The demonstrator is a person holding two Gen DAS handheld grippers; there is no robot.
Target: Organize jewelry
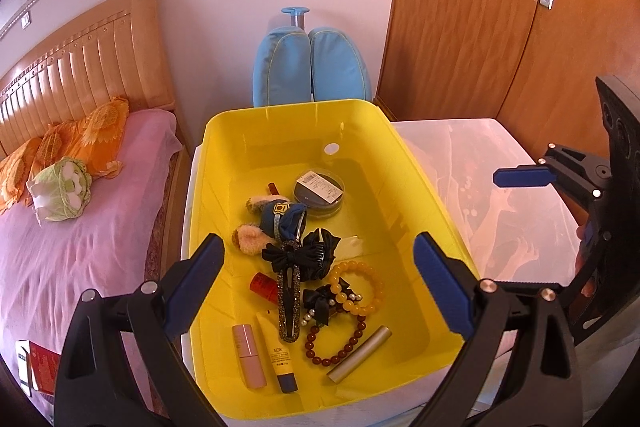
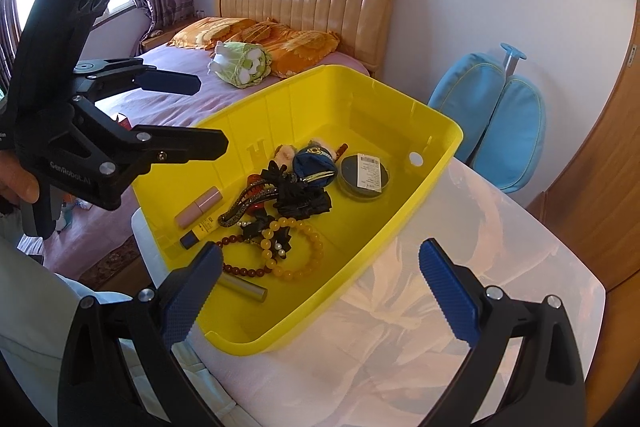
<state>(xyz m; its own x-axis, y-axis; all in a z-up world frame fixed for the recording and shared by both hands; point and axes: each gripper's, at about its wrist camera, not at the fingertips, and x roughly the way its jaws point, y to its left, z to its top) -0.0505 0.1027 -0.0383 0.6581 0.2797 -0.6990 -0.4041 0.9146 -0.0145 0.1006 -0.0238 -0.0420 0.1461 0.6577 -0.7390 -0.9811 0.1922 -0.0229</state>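
Hovering over the yellow bin [image 1: 404,163], the left hand-held gripper [image 1: 318,293] gapes wide and empty, lined up above the jumbled bracelets [image 1: 360,283]. The right hand-held gripper [image 2: 320,293], equally wide and empty, waits near the bin's right edge on the desk [image 2: 500,247].

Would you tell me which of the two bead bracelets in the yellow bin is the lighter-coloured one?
The amber-yellow bracelet; the other bracelet has dark red beads.

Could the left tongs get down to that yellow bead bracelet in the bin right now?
Probably yes. The left tongs are open and hover above the bin, which has no lid. The yellow bracelet lies on top, though a black bow overlaps one side.
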